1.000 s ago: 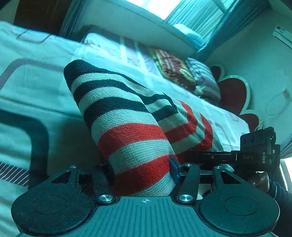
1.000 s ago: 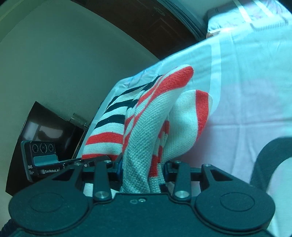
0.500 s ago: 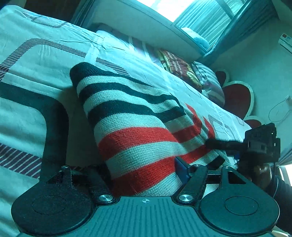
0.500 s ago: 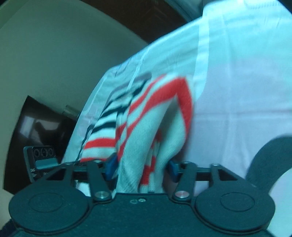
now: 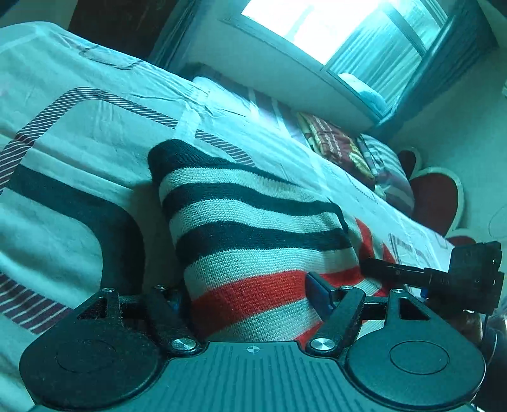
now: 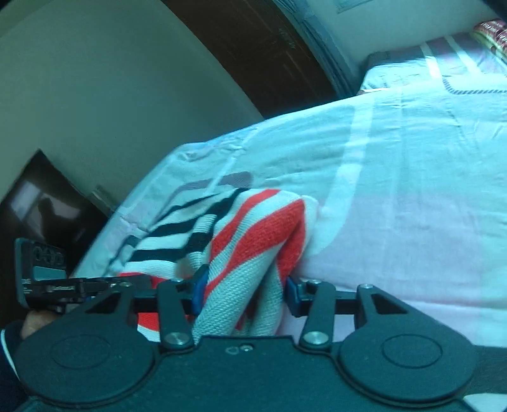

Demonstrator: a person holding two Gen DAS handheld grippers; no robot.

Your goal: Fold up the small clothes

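A: How did the left gripper (image 5: 250,294) stand?
B: Its jaws were opening. The striped knit garment (image 5: 253,234) ran between them, and the blue pad on its right finger (image 5: 317,293) lay against the red band of the cloth. The other finger was hidden behind the fabric, so I could not tell whether the cloth was pinched or only lay between them.
A: And the right gripper (image 6: 245,294)?
B: Its jaws were closing, with a bunched fold of the same garment between them. The near blue pad (image 6: 200,285) touched the knit; the far pad (image 6: 293,296) stood just beside the fold, and whether it pressed I could not make out.
A: Where was the garment itself?
B: On the bed (image 5: 79,133), lying across the patterned sheet near the edge where both grippers reached in. The black-and-white end pointed away toward the middle of the bed; the red-and-white end was at the grippers.
A: Anything further out?
B: From the left view, the right gripper showed at the right edge, a hand (image 5: 469,323) under it. Pillows (image 5: 358,155) lay at the head of the bed, a window (image 5: 332,28) above them. From the right view, a dark door (image 6: 253,47) stood past the far edge of the bed.
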